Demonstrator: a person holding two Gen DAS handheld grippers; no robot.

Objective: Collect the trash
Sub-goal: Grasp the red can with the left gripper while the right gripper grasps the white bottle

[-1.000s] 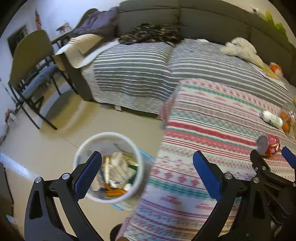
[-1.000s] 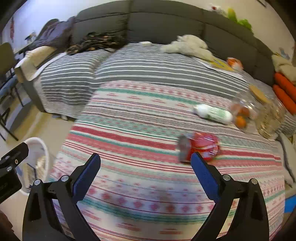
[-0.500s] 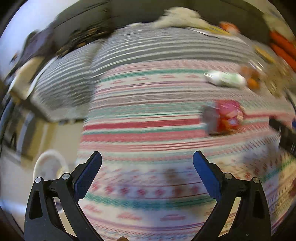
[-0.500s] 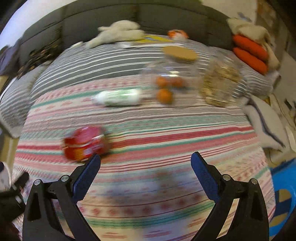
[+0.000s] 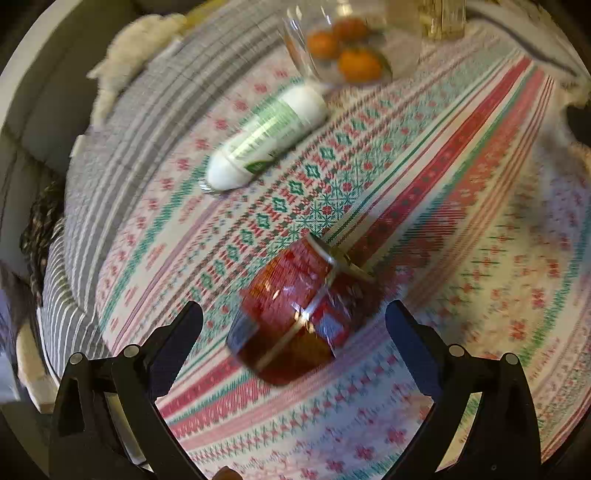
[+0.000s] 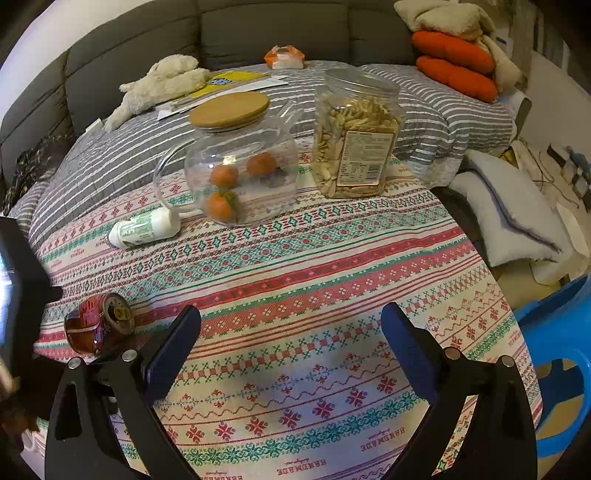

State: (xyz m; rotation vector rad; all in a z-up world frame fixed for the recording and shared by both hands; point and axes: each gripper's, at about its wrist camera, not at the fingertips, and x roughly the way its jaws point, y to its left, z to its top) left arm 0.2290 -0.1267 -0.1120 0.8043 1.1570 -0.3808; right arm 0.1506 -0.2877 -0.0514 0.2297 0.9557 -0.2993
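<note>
Left wrist view: the left hand-held gripper [image 5: 293, 321] is spread wide, grasping nothing. A crushed red can [image 5: 295, 314] lies on its side on the patterned cloth [image 5: 461, 258] of the table, between the two fingers [image 5: 177, 332] but touching neither as far as the blurred frame shows. Its rim end points away from the camera. Farther off, a white bottle [image 5: 267, 138] with a green label lies on its side. Just beyond that stands a glass jar [image 5: 347, 40] with three oranges [image 5: 360, 64] inside, cut off by the top edge. A cream plush toy [image 5: 136, 48] lies on the grey striped cover at upper left.

Right wrist view: the right hand-held gripper [image 6: 290, 343] is also released, its blue-padded fingers [image 6: 410, 350] wide apart over bare cloth [image 6: 332, 280]. The can [image 6: 99, 326] lies well to the left of this gripper, near the table's edge, its opened top facing the camera, just beside a dark part of the other gripper at the left border. The bottle [image 6: 146, 227] lies farther back. Next to it stands the jar [image 6: 240, 166], closed by a wooden lid [image 6: 229, 109]. To the right of the jar stands a clear plastic tub [image 6: 356, 136] of pale snacks. Behind are a grey sofa [image 6: 258, 33], the plush toy [image 6: 159, 85] and orange cushions [image 6: 454, 62]. A blue stool [image 6: 554, 369] shows at lower right.
</note>
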